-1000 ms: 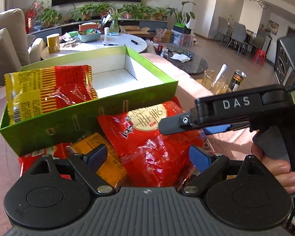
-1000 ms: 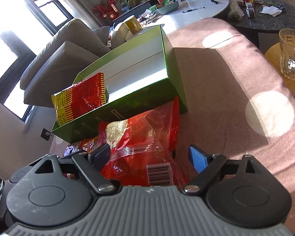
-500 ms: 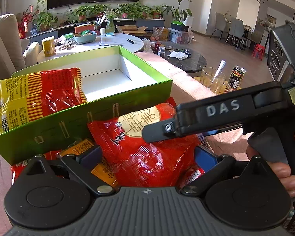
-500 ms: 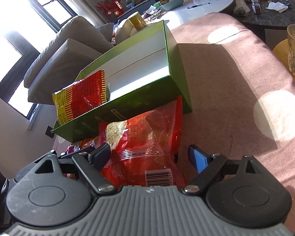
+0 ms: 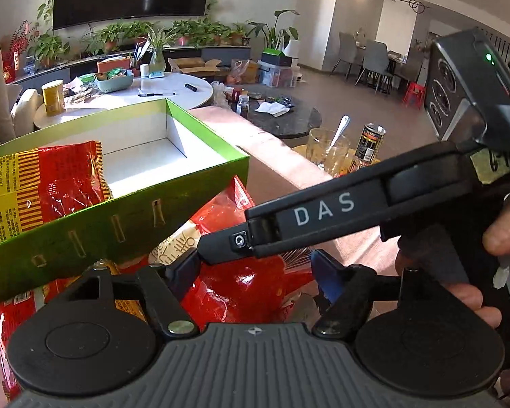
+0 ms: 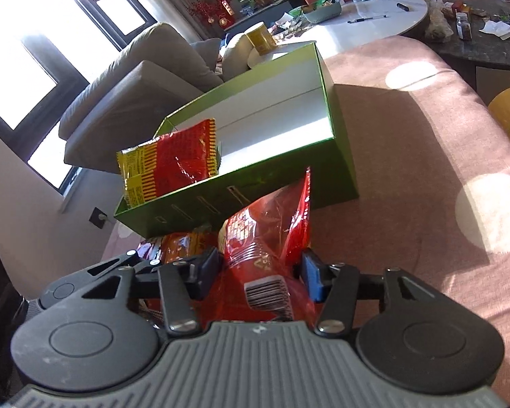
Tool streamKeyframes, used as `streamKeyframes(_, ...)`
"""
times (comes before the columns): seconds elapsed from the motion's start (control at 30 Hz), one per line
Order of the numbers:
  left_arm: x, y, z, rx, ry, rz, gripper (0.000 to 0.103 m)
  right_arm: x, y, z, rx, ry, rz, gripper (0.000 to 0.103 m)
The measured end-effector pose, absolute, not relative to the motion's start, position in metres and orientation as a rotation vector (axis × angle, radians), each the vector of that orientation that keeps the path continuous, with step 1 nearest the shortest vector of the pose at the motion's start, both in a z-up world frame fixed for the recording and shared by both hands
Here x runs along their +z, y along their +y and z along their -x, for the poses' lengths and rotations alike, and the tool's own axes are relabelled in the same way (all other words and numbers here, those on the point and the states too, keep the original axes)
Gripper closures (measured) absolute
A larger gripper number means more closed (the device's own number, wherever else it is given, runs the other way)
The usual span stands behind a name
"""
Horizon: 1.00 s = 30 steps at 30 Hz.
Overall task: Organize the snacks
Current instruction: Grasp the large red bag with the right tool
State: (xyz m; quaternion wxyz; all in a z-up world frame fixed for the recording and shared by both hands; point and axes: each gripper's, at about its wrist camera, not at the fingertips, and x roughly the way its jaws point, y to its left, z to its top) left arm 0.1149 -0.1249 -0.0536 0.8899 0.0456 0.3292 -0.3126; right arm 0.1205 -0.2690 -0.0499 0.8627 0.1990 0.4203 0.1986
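A large red snack bag (image 6: 268,238) is seen lying on the pink cloth (image 6: 425,170), just in front of the green box (image 6: 340,156), its upper corner leaning against the box's near wall.

Right gripper (image 6: 260,273): the jaws have just been closing, and the near end of the red bag is now caught between them. Both pads are seen pressed into the wrapper, which is bunched and creased between the dark pad on the left and the blue pad on the right. A barcode panel is visible just below the grip.

Left gripper (image 5: 256,277): the jaws have likewise just been closing, and stand about half open around the same red bag. The dark left finger (image 5: 183,270) is touching the wrapper beside the round printed label; whether the blue right pad is pressing on the film cannot be told, as the right gripper's long black finger, marked DAS, crosses in front.

A second packet, red and yellow (image 5: 34,190), is seen standing inside the box at its left end, leaning over the near wall. The rest of the box's white interior is bare. Further orange and red packets (image 5: 125,302) are partly hidden under the large bag, beside the box's near wall.
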Motion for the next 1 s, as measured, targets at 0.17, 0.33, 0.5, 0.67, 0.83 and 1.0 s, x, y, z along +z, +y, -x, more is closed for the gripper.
streamKeyframes(0.17,-0.058,-0.123,-0.114,-0.569,0.695,-0.126,0.016,-0.054,-0.271,-0.122,0.373,0.896,-0.400,0.047)
streamKeyframes(0.33,-0.060,-0.116,-0.118,-0.558,0.720,-0.101,0.013,-0.057,-0.279,-0.122,0.343,0.905,-0.389,0.047)
streamKeyframes(0.5,-0.062,-0.117,-0.118,-0.557,0.718,-0.109,0.012,-0.059,-0.288,-0.122,0.299,0.887,-0.384,0.045)
streamKeyframes(0.67,-0.065,-0.124,-0.123,-0.564,0.742,-0.125,0.012,-0.059,-0.298,-0.125,0.276,0.886,-0.408,0.045)
streamKeyframes(0.83,-0.072,-0.134,-0.127,-0.573,0.761,-0.157,0.012,-0.059,-0.301,-0.127,0.295,0.903,-0.463,0.042)
streamKeyframes(1.0,-0.080,-0.133,-0.138,-0.551,0.822,-0.105,0.002,-0.054,-0.306,-0.125,0.260,0.872,-0.438,0.022)
